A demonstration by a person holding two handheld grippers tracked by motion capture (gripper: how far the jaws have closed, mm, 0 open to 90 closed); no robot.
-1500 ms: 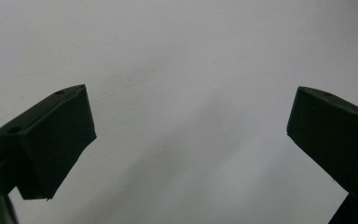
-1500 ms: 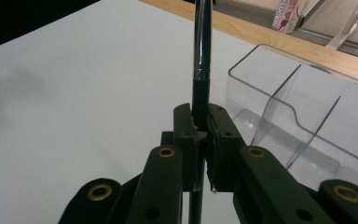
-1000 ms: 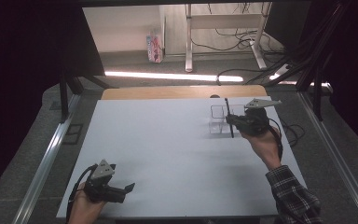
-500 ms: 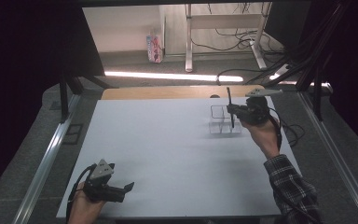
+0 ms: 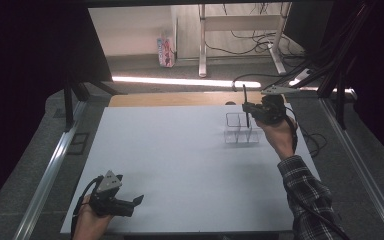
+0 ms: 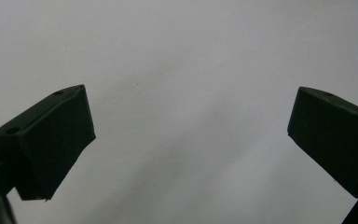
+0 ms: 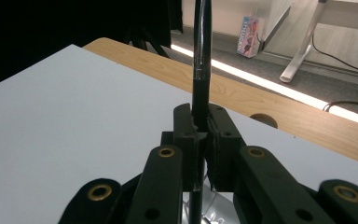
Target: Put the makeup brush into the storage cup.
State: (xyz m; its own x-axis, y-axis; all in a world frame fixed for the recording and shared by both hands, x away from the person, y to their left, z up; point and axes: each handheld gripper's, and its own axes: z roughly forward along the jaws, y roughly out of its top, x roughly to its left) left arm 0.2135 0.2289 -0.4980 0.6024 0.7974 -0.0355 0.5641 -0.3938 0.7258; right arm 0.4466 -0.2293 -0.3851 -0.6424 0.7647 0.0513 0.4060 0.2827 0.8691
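Observation:
A slim black pen (image 5: 245, 102) stands nearly upright, clamped in my right gripper (image 5: 249, 110), which hangs over the far right of the white table (image 5: 180, 155). In the right gripper view the pen (image 7: 201, 56) rises from between the closed jaws of that gripper (image 7: 204, 135). A clear plastic box with compartments (image 5: 239, 130) sits on the table just below and in front of the pen. My left gripper (image 5: 136, 202) rests near the front left edge, and its jaws stand wide apart over bare table, as the left gripper view (image 6: 191, 140) shows.
A wooden strip (image 5: 180, 99) borders the table's far edge. Metal rails (image 5: 50, 170) run along both sides. Black cables (image 5: 312, 137) trail off the right edge. A small carton (image 5: 166, 50) and white desk legs (image 5: 202, 45) stand on the floor beyond.
My right gripper has carried the pen away from me and a little upward, from beside the clear box to above its far side. The left gripper has stayed put.

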